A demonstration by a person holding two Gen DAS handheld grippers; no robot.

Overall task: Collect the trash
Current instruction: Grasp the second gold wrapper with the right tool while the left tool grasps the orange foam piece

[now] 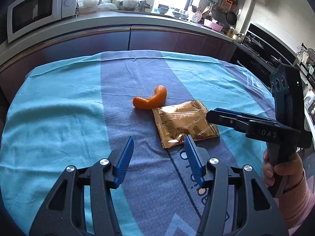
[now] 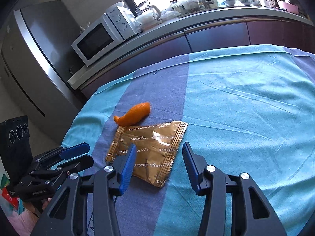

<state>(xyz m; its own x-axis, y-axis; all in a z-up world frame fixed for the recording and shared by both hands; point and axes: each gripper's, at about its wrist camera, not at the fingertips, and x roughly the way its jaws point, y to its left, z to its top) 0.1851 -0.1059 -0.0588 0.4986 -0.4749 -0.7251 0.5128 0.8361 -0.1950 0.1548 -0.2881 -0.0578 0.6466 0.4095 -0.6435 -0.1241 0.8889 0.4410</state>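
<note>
From my left wrist camera, the left gripper [image 1: 159,147] hangs with fingers apart and empty at lower centre. The gold wrapper [image 1: 184,123] lies flat on the cloth [image 1: 59,118] just beyond, with the orange peel [image 1: 150,100] at its far corner.

From my right wrist camera, the right gripper [image 2: 159,155] is also parted and empty above the wrapper [image 2: 149,151]. I'd take the wrapper by its crimped edge and keep clear of the left gripper [image 2: 78,155].
</note>
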